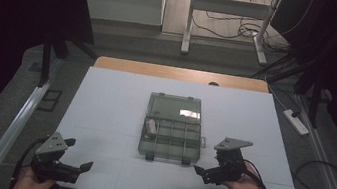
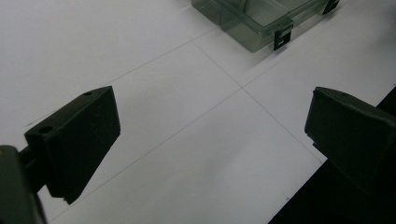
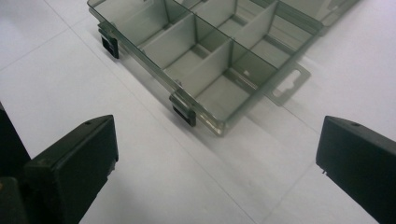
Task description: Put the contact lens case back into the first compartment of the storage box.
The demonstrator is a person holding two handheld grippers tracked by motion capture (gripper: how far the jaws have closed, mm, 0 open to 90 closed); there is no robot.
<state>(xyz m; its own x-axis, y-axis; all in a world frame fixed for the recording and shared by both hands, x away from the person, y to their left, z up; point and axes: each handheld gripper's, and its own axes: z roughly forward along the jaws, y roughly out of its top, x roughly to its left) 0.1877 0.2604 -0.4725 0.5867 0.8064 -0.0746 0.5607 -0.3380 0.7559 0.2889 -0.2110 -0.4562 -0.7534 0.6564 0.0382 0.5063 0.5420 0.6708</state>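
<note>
We see the white tabletop [image 1: 103, 110] carrying, near its middle, a translucent grey compartment box [image 1: 170, 139] with its lid [image 1: 175, 107] folded flat away from the person. The tray is split by dividers into small cells; one pale small item [image 1: 150, 126] lies in a cell at the far left, too small to identify, while the cells visible in the right claw view look empty. Two black latches [image 3: 183, 109] hang on the tray's near edge, and a hanger tab [image 3: 288, 87] juts from its right side. The right claw [image 1: 215, 172] hovers just in front of the box's near right corner, jaws spread wide and holding nothing; the left claw [image 1: 71, 158] sits well apart at the near left, likewise released and empty. We judge the main risk to be the light box sliding or tipping if one claw pushes a latch or the rim unsupported; a coarse approach could also knock the small item out of its cell.
</note>
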